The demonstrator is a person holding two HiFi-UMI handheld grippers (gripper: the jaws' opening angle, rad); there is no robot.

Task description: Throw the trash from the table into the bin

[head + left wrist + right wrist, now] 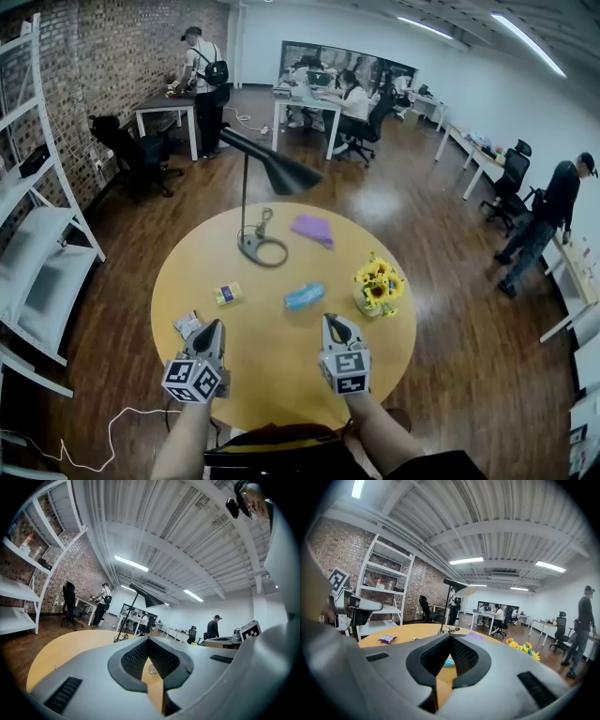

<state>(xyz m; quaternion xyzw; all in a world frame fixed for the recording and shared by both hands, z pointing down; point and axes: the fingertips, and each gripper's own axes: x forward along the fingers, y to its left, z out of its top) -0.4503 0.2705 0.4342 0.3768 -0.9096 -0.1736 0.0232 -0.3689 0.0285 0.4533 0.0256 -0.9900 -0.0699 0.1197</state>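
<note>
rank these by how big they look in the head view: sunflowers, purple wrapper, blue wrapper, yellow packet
1. sunflowers
2. purple wrapper
3. blue wrapper: close to the purple one, which lies farther from the camera, so this pair is unsure
4. yellow packet: clearly smallest

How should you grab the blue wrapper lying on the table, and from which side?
Pinch the blue wrapper across its narrow middle, coming from the near side with the right gripper, which is closest and shut, so it opens first. The wrapper lies flat and long, so its short width likely fits the jaws. The sunflowers stand close on its right.
</note>
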